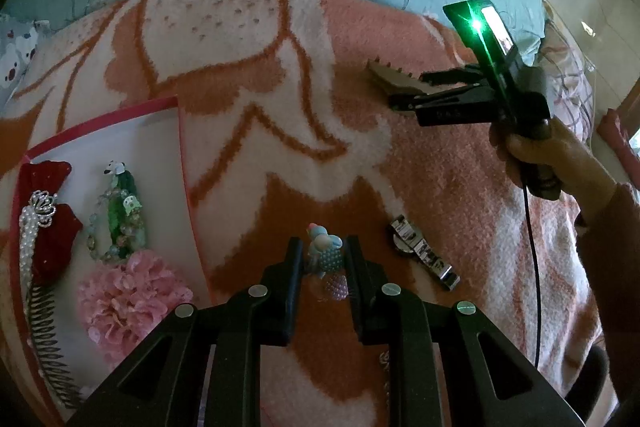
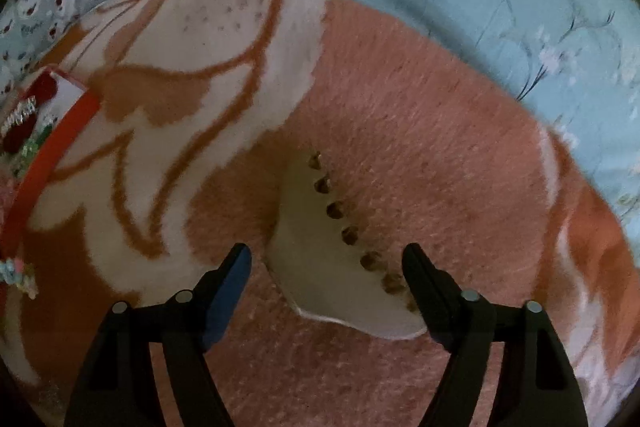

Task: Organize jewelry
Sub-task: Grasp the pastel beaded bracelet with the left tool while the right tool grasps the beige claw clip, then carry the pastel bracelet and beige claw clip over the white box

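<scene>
Beaded hair clip [image 1: 326,255] sits gripped in left tool [image 1: 323,261]; right tool [image 2: 326,261] gapes around comb clip [image 2: 340,251].

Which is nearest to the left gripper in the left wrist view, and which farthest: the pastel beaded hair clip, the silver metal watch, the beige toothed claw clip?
1. Pastel beaded hair clip: between the left gripper fingers.
2. Silver metal watch: to its right, on the blanket.
3. Beige toothed claw clip: farthest, at the right gripper.

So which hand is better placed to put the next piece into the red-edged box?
The left. Its tongs already bracket the pastel beaded clip, beside the box. The right tongs are open around the beige claw clip, farther from the box.
</scene>
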Tool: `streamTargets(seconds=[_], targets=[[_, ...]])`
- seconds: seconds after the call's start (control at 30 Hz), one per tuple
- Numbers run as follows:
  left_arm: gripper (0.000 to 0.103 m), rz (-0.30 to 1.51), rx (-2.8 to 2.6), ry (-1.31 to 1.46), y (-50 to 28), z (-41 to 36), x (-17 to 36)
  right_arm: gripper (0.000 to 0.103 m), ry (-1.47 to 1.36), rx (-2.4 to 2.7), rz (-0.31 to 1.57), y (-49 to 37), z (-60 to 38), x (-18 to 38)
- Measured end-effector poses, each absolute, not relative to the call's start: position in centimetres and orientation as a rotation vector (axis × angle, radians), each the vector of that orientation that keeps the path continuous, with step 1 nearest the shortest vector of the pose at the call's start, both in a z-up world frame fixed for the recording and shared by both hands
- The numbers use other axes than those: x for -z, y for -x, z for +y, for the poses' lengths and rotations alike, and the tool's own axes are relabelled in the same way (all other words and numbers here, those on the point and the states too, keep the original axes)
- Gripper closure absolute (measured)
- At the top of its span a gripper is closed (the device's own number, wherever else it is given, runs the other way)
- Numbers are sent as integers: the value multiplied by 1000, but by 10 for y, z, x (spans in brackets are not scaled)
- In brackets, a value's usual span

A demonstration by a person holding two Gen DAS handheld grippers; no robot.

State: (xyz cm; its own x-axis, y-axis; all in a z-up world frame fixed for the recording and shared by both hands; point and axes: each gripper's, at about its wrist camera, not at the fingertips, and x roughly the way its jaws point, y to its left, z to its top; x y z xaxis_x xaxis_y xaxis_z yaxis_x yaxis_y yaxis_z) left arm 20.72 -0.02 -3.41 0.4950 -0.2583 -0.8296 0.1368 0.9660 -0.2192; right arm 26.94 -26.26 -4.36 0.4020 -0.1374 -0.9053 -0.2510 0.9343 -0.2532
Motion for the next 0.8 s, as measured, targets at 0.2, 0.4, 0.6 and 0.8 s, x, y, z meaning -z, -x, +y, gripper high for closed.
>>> streamTargets(seconds=[0.2,0.4,0.6,0.8], targets=[[84,1011,236,154,-202,8,31,42,256,-60,1159,-239,-265,36],[84,984,220,187,-187,24,21,42,101,-102,1159,-192,-247,36],[84,962,189,205,-167,42,12,42,-7,-138,1155,-161,-218,32],[84,945,158,229,-148,60,3,42,-117,-157,1147,-137,-190,28]])
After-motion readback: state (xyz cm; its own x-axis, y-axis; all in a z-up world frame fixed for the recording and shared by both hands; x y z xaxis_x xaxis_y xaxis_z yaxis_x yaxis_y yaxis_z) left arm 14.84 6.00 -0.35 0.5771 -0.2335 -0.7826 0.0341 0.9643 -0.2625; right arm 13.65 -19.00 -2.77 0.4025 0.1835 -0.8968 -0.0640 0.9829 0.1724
